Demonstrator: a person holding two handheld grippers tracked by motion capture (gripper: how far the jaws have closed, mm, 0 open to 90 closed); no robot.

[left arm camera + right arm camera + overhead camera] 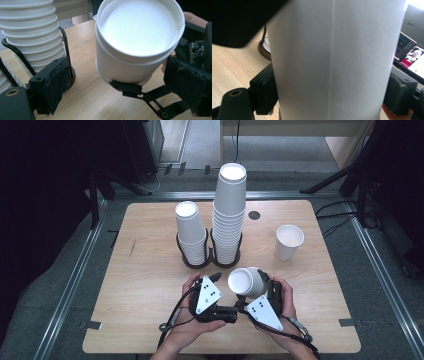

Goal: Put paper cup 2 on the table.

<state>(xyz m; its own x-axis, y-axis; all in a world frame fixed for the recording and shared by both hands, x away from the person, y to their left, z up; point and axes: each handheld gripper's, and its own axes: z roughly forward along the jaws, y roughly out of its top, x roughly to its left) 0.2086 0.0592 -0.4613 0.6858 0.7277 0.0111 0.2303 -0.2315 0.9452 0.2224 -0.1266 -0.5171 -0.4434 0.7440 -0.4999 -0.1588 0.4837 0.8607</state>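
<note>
high view: the right claw [260, 282] grips a white paper cup [246, 281], tilted above the counter [150, 285] before two cup stacks [229, 215]; stacking seems left. left gripper view: the left claw [120, 82] gapes, empty, at the cup's mouth [137, 27]. right gripper view: the cup's plain seamed wall [332, 62] sits clamped.

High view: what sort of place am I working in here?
Most likely a lab or recording workspace, not a kitchen or café. A small wooden table stands inside metal floor rails on grey carpet, with dark tripod legs and loose cables around it. The paper cup stacks look like test props.
</note>
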